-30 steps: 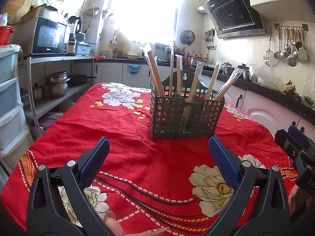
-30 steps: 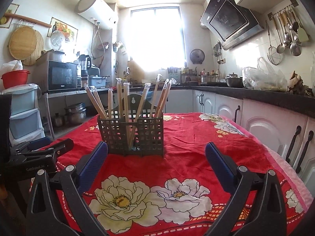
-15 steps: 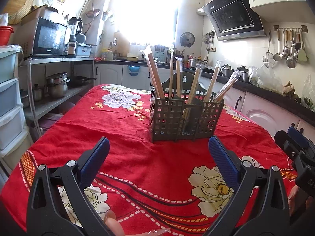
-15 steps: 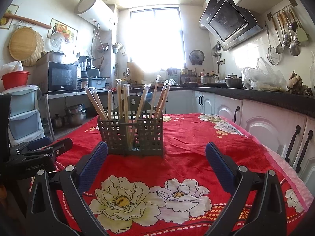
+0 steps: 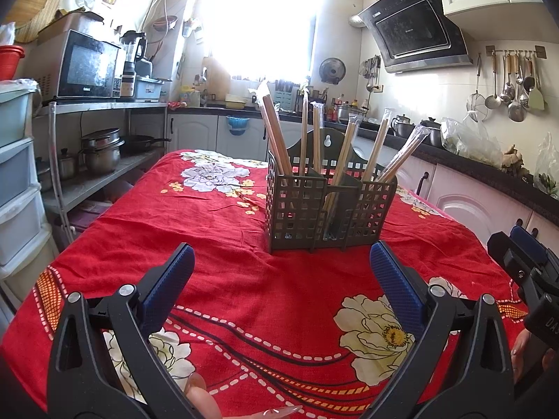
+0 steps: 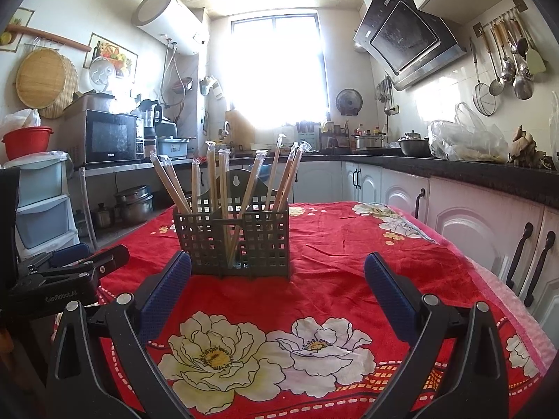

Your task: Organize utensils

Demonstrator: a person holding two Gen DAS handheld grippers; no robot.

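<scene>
Red tablecloth [image 5: 227, 237], both grippers' fingers [image 5: 167, 279] wide, empty

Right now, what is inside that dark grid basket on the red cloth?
The dark grid-walled plastic basket holds plastic-wrapped wooden chopsticks standing tilted. A divider splits it; their lower ends are partly hidden by the walls.

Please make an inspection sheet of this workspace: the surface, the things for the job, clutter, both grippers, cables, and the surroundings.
Surface: red floral tablecloth covers the table.
Job's things: grey utensil caddy stands upright on the cloth; wrapped chopsticks lean inside it.
Clutter: nothing seen on the cloth.
Grippers: left gripper open, empty; right gripper open, empty; both short of the caddy.
Cables: nothing seen.
Surroundings: microwave on a shelf, range hood, hanging ladles, dark counter.
</scene>
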